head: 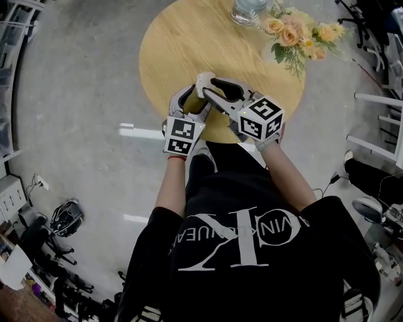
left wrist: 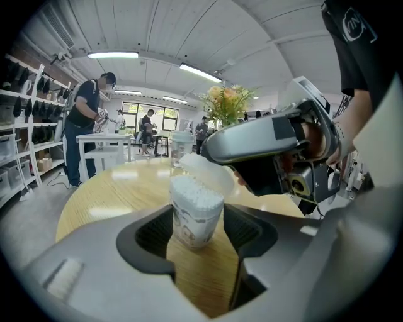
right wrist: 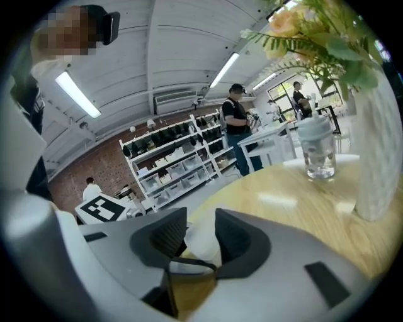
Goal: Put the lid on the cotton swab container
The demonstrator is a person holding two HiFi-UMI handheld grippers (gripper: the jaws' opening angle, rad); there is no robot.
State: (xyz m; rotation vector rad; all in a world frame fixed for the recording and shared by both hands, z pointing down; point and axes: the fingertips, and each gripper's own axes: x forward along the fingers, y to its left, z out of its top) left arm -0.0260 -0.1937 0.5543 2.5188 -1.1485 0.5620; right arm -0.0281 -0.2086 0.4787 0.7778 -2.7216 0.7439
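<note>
Your left gripper point(left wrist: 196, 221) is clamped on the cotton swab container point(left wrist: 194, 207), which stands upright on the round wooden table point(left wrist: 107, 192). Your right gripper point(right wrist: 199, 234) pinches the translucent lid point(right wrist: 201, 246), tilted just over the swabs; whether they touch is unclear. In the head view the grippers hide both.

A round table of light wood point(head: 182, 44) stands on a grey concrete floor point(head: 75, 126). By its far edge sits a clear glass jar point(head: 247, 9), and near it a white vase of peach and yellow flowers point(head: 289, 34). Closer in, a small cylindrical container packed with white cotton swabs point(left wrist: 195, 214) stands upright on the wood.
</note>
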